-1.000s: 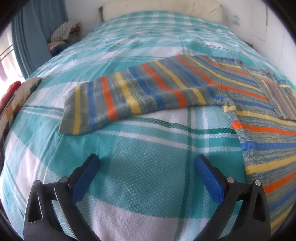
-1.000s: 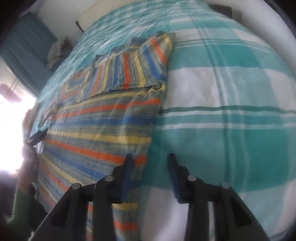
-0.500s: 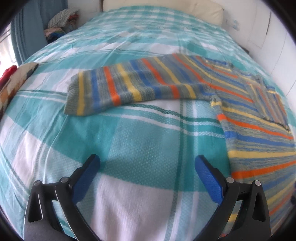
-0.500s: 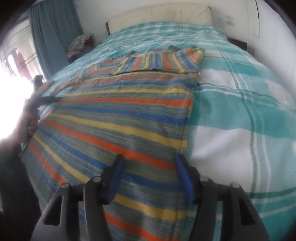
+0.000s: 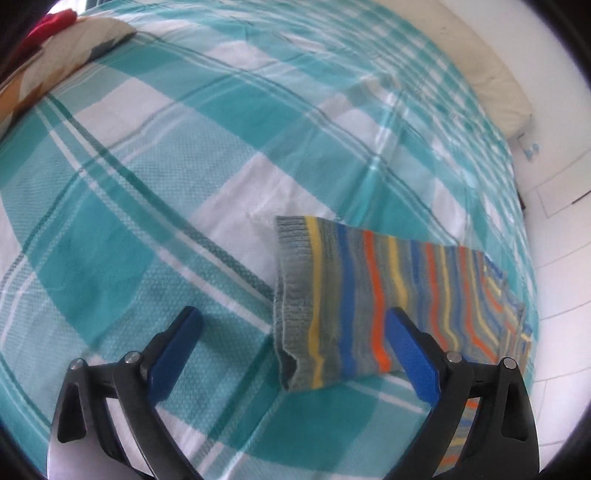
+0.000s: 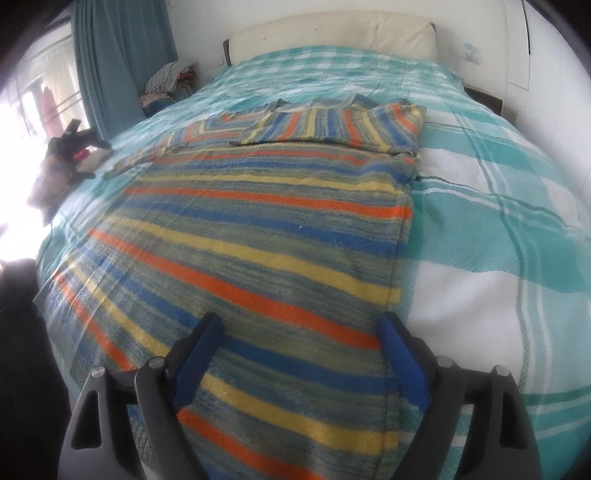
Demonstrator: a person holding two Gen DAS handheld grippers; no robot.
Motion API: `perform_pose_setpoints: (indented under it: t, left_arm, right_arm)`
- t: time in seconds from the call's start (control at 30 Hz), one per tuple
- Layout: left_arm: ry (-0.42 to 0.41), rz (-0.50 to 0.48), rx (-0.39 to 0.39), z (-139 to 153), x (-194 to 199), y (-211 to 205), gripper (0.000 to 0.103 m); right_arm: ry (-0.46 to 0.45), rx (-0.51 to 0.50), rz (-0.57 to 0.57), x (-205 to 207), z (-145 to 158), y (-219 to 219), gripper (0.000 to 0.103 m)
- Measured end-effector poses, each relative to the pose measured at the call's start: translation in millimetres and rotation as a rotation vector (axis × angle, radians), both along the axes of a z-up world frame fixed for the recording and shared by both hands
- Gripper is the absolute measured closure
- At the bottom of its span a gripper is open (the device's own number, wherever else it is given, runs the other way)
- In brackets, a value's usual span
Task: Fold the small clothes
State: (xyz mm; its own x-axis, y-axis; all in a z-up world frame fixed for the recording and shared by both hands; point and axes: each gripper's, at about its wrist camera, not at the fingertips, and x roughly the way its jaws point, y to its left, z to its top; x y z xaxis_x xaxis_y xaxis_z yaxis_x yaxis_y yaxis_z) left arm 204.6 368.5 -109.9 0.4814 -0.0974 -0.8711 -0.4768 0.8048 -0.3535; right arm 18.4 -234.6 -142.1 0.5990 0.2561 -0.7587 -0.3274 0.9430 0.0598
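A striped knit sweater [image 6: 258, 229], grey with blue, orange and yellow bands, lies flat on the bed. Its right sleeve [image 6: 332, 125] is folded across the chest. Its left sleeve [image 5: 354, 295] stretches out, cuff toward the left wrist camera. My left gripper [image 5: 295, 347] is open, just above the bed, with the sleeve cuff between its fingers. My right gripper [image 6: 299, 354] is open and empty, low over the sweater's hem near its right edge.
The bed has a teal and white plaid cover [image 5: 147, 166] and a cream headboard [image 6: 332, 33]. A patterned pillow [image 5: 55, 70] lies at the left edge. A teal curtain [image 6: 122, 55] and a clothes pile [image 6: 166, 81] stand beyond the bed. White wall runs along the right.
My left gripper has swung left and forward up to the sleeve cuff. My right gripper has opened wide and moved over the sweater's hem.
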Motion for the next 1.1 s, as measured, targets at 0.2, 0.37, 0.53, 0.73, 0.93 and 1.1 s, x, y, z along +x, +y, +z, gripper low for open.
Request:
perform_pose_setpoints:
  t: [0.2, 0.37, 0.53, 0.73, 0.93, 1.1]
  left_arm:
    - [0.002, -0.036, 0.091, 0, 27, -22, 0.101]
    - [-0.147, -0.165, 0.157, 80, 50, -72, 0.101]
    - [-0.256, -0.425, 0.202, 152, 88, -190, 0.101]
    - [-0.292, -0.639, 0.141, 142, 123, -335, 0.091]
    - [-0.232, -0.699, -0.012, 96, 123, -387, 0.011]
    - [-0.221, -0.616, 0.106, 95, 89, -329, 0.011]
  right_arm:
    - [-0.004, 0.014, -0.002, -1, -1, -1, 0.015]
    - [0.001, 0.023, -0.008, -1, 0, -2, 0.015]
    - [0.013, 0.043, -0.011, 0, 0, -3, 0.014]
    - [0.013, 0.042, -0.009, -1, 1, -3, 0.014]
    - [0.012, 0.033, -0.006, -4, 1, -2, 0.014]
    - [0.033, 0.069, -0.002, -7, 5, -8, 0.014]
